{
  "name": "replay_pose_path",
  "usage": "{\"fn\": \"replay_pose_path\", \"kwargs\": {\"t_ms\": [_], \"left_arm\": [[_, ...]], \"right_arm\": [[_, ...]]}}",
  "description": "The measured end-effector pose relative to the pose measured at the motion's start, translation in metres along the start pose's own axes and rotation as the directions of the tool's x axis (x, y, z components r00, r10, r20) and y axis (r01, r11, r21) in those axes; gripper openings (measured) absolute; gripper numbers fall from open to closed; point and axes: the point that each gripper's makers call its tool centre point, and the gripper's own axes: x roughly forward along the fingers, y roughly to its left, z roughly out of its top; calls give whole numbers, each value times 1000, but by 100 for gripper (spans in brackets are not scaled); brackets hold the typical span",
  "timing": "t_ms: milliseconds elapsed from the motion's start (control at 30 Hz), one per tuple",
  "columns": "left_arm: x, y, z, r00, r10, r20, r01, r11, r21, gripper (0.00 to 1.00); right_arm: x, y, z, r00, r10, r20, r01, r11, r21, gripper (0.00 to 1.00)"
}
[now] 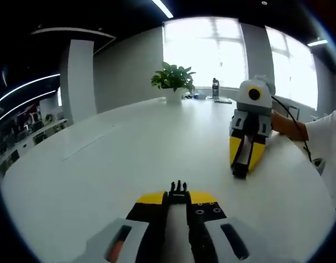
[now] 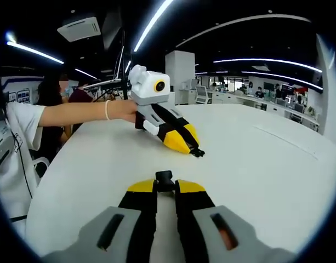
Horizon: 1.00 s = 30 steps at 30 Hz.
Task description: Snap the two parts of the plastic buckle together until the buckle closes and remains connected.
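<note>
My left gripper (image 1: 178, 200) is shut on the black pronged half of the buckle (image 1: 178, 188), whose prongs stick out past the yellow jaw tips. In the right gripper view the same gripper (image 2: 193, 147) lies low over the white table (image 2: 255, 164) with the pronged half (image 2: 198, 153) at its tip. My right gripper (image 2: 165, 187) is shut on the black socket half of the buckle (image 2: 164, 176). From the left gripper view it (image 1: 240, 170) points down at the table, a black piece (image 1: 239, 173) in its tip. The two halves are well apart.
A potted plant (image 1: 173, 82) and a bottle (image 1: 215, 87) stand at the table's far edge by bright windows. A person's bare arm (image 2: 74, 113) with a wristband holds the left gripper. Office desks and people sit beyond the table.
</note>
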Motion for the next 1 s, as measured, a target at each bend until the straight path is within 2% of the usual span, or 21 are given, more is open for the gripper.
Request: {"fn": "replay_pose_path", "kwargs": {"t_ms": [467, 500, 567, 600, 867, 1000], "left_arm": [[-1, -7, 1, 1000, -17, 5, 17, 999, 33, 12], [-1, -7, 1, 1000, -18, 7, 18, 999, 30, 11], [-3, -6, 7, 999, -18, 34, 17, 999, 34, 0], [-3, -2, 11, 998, 8, 57, -9, 1000, 27, 0], [-5, -9, -1, 1000, -4, 23, 3, 999, 45, 0], [-9, -6, 3, 999, 6, 47, -7, 1000, 28, 1]], "right_arm": [[1, 4, 3, 1000, 13, 11, -13, 1000, 1, 13], [1, 4, 3, 1000, 12, 10, -12, 1000, 2, 13], [1, 3, 2, 1000, 12, 9, -12, 1000, 3, 13], [1, 3, 2, 1000, 13, 8, -13, 1000, 3, 13], [0, 2, 1, 1000, 9, 8, -9, 1000, 4, 13], [0, 1, 1, 1000, 7, 8, -7, 1000, 5, 13]]}}
